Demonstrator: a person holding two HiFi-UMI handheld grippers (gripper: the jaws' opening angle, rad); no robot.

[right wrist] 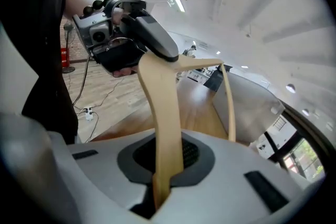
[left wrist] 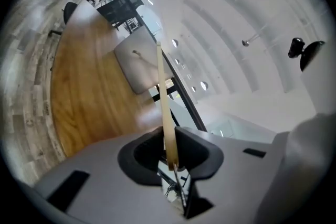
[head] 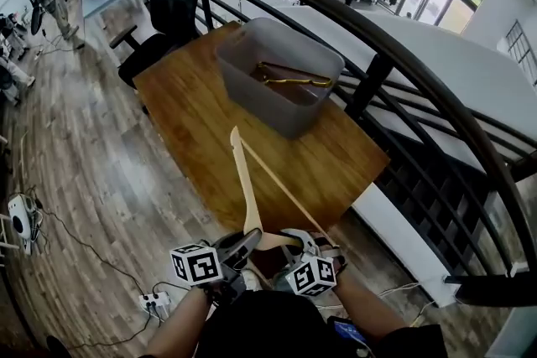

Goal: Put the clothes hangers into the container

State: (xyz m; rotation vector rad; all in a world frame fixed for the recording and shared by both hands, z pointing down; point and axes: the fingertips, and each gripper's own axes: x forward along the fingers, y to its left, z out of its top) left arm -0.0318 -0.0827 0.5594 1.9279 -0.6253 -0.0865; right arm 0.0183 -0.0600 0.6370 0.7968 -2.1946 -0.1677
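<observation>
Pale wooden clothes hanger [head: 245, 180] is up in the air between my two grippers, low in the head view and close to my body, over the near edge of the brown wooden table [head: 201, 138] and well apart from the grey plastic container [head: 260, 96]. My left gripper [head: 243, 246] has its jaws closed on the hanger near the top of its curve; in the left gripper view the wood [left wrist: 167, 113] runs edge-on as a thin strip straight out between the dark pads, which press it from both sides. My right gripper [head: 295, 241] sits just beside the left one, its jaws also clamped on the hanger; in the right gripper view a broad flat arm of the wood [right wrist: 163, 113] rises from between the pads and bends over towards the left gripper [right wrist: 131, 34], with the thin lower bar slanting down on the right. One arm of the hanger points away from me, towards the container. That container stands on the far part of the table, next to the black metal railing [head: 377, 71], and a second golden-brown hanger [head: 294, 80] lies in its bottom. A black office chair [head: 168, 4] stands at the far left end of the table, on the grey-brown plank floor [head: 75, 163]
</observation>
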